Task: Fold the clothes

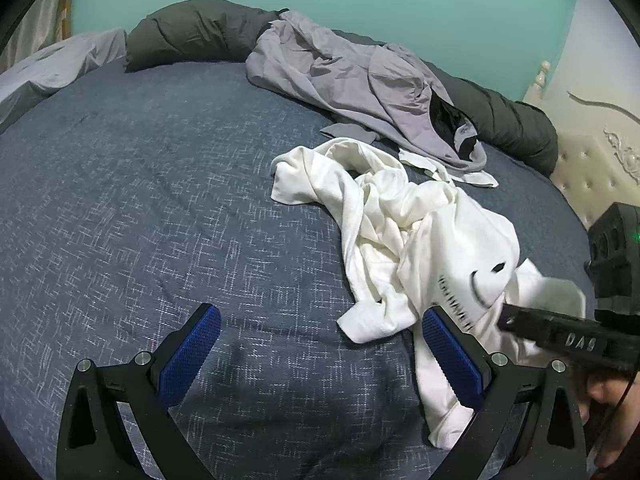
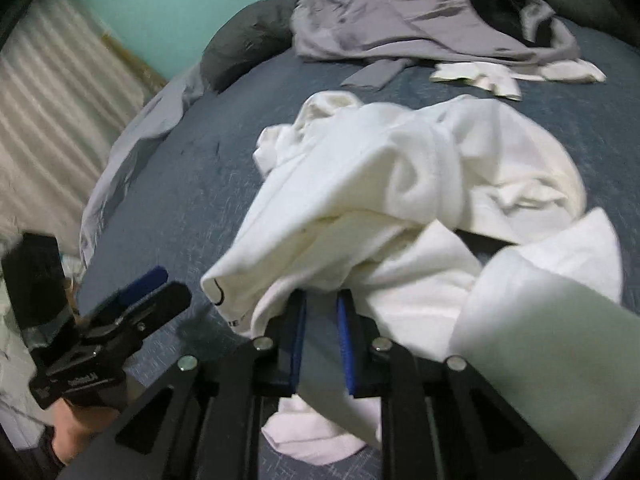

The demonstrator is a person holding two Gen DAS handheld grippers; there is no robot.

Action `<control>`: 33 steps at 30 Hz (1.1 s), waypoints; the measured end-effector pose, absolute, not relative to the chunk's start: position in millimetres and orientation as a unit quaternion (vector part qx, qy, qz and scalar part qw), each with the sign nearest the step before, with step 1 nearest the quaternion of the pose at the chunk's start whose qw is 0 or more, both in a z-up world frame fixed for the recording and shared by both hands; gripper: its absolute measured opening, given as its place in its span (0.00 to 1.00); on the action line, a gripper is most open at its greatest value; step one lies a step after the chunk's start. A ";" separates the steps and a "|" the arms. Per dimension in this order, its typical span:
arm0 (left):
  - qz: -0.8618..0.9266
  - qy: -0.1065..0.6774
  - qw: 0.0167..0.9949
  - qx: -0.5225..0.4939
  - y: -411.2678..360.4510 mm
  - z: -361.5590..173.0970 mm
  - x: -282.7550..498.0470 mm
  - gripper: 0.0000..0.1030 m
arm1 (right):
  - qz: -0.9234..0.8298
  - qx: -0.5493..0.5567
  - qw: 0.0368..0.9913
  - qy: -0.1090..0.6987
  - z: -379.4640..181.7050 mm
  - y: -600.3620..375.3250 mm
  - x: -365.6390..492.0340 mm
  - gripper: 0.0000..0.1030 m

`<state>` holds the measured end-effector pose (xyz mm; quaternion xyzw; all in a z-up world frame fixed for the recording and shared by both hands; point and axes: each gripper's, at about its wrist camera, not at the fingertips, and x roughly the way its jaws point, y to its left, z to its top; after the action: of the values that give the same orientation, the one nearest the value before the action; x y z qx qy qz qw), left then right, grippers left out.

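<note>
From the left wrist, the left gripper [image 1: 320, 354] stood spread wide and empty; the crumpled white shirt [image 1: 404, 232] lay ahead to its right, touching its right finger.

From the right wrist, the right gripper [image 2: 322, 336] was pinching the shirt's [image 2: 400, 168] near edge, the nearer tool.

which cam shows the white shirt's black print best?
Left wrist: the print on the white shirt faces the camera, a curved mark and a line of letters, partly blurred. Right wrist shows only a sliver of it on a hanging fold above the right gripper.
</note>
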<state>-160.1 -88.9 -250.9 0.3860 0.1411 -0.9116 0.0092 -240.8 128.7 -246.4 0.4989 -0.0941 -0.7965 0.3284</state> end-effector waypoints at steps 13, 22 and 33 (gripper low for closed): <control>-0.912 0.135 -0.002 0.388 -82.9 -251.2 -162.0 1.00 | -0.845 0.483 0.194 -0.123 -234.9 220.8 -306.2 0.51; -0.910 0.138 0.000 0.392 -87.4 -254.7 -163.2 0.99 | -0.834 0.521 0.149 -0.106 -271.6 224.8 -354.7 0.59; -0.904 0.141 -0.004 0.403 -90.0 -261.2 -168.9 1.00 | -0.838 0.510 0.172 -0.094 -278.9 226.3 -353.2 0.06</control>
<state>-168.9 -90.0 -261.2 0.4028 0.1414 -0.9043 -0.0036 -353.2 226.3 -278.9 0.5098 -0.0940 -0.8377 0.1718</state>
